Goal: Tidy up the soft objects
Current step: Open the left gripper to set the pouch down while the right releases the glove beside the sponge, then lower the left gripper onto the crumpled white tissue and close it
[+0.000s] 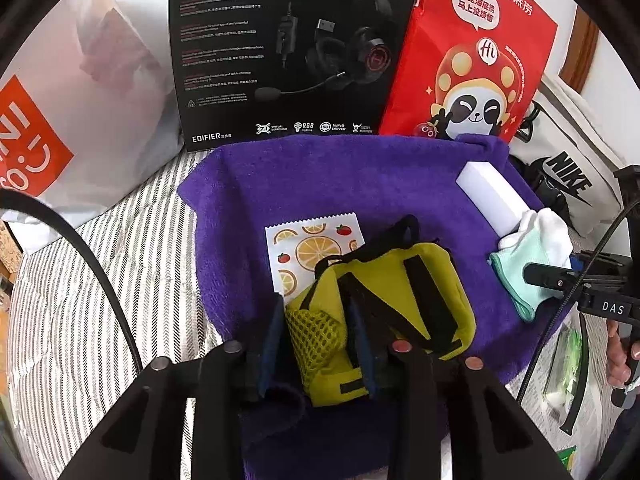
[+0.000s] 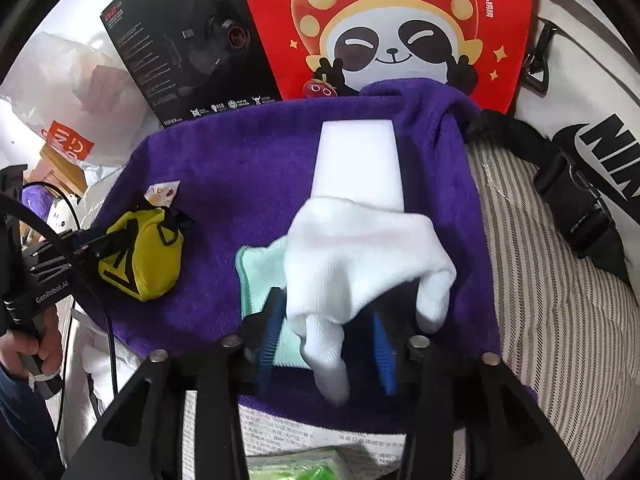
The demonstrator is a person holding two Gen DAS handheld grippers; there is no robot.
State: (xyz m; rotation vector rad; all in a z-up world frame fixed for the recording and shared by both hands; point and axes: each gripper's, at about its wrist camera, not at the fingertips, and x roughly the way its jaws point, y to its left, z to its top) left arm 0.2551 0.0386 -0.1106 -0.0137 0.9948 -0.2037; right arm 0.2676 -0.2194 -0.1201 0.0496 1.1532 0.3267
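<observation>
A purple towel [image 1: 320, 184] [image 2: 240, 160] lies spread on striped bedding. On it sits a yellow pouch [image 1: 420, 280] [image 2: 148, 264] with black straps, partly over a fruit-print cloth [image 1: 308, 248]. My left gripper [image 1: 320, 344] is open, its blue pads either side of the pouch's mesh end. To the right, a white foam block [image 1: 488, 192] [image 2: 358, 160] lies under a white sock [image 1: 548, 232] [image 2: 360, 256]. A mint cloth [image 1: 516, 280] [image 2: 256, 272] lies beneath the sock. My right gripper [image 2: 326, 344] is open. The sock's end hangs loose between its fingers, with gaps on both sides.
A black headset box [image 1: 288, 52] and a red panda bag [image 1: 472, 60] stand against the towel's far edge. A white Nike bag [image 1: 568, 176] lies at the right and a white plastic bag [image 1: 80, 100] at the left. A person's hand [image 1: 618, 356] holds the right gripper's handle.
</observation>
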